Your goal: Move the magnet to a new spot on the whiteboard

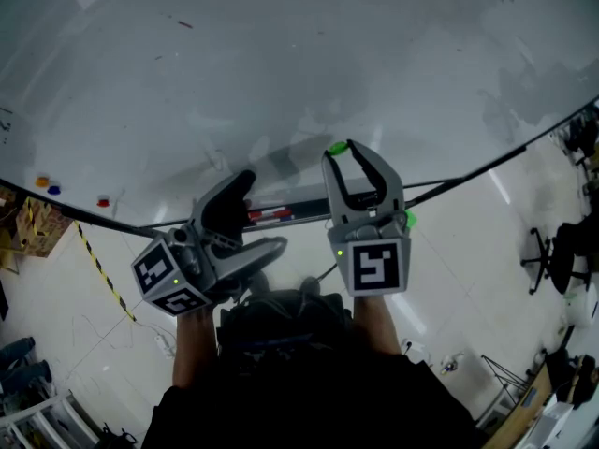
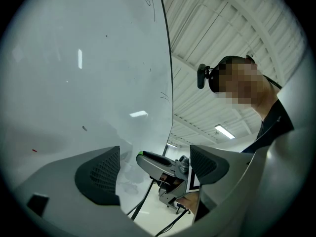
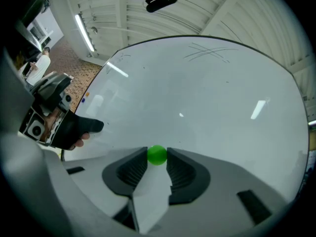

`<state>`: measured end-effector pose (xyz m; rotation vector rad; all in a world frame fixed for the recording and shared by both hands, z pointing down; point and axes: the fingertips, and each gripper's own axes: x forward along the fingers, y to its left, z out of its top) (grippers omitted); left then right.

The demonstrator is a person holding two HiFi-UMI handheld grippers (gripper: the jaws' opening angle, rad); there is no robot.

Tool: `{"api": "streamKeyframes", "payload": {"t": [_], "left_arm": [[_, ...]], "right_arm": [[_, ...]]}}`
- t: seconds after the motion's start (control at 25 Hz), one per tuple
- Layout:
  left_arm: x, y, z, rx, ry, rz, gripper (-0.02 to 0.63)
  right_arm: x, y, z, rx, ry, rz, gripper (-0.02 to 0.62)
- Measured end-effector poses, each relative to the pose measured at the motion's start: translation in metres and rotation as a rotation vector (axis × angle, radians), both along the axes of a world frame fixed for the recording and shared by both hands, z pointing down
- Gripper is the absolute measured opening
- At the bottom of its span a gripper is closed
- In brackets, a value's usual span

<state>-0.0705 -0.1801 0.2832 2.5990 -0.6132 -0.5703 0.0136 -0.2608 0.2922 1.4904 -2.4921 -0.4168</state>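
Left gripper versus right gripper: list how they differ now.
The right gripper is shut on the green magnet at the whiteboard; the left gripper is open, nothing between its fingers. In the head view the right gripper stands upright, the left gripper lies tilted sideways. Both are near the whiteboard's lower edge.

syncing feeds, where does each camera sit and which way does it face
Head view: on the head, looking down at the whiteboard; shows forearms, left gripper, right gripper on the magnet.
Left gripper view: on that gripper, along its open jaws; whiteboard left, ceiling beyond; shows the person's head, right gripper.
Right gripper view: on that gripper, facing the whiteboard; jaws pinch the magnet, left gripper at left.
Shared: whiteboard in all; each gripper view shows the other gripper.
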Motion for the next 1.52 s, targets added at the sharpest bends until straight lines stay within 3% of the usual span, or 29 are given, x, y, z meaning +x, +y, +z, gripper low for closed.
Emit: {"api": "streamKeyframes", "payload": {"t": [1.12, 1.52], "left_arm": [[0.0048, -0.0053, -0.0084, 0.063, -0.002, 0.020, 0.436], [0.0049, -0.0014, -0.0009, 0.032, -0.006, 0.058, 0.436]], "right_arm": [[0.0019, -0.0091, -0.0061, 0.075, 0.057, 0.119, 0.144], [-0.0005, -0.0078, -0.0060, 0.083, 0.047, 0.127, 0.149]]}}
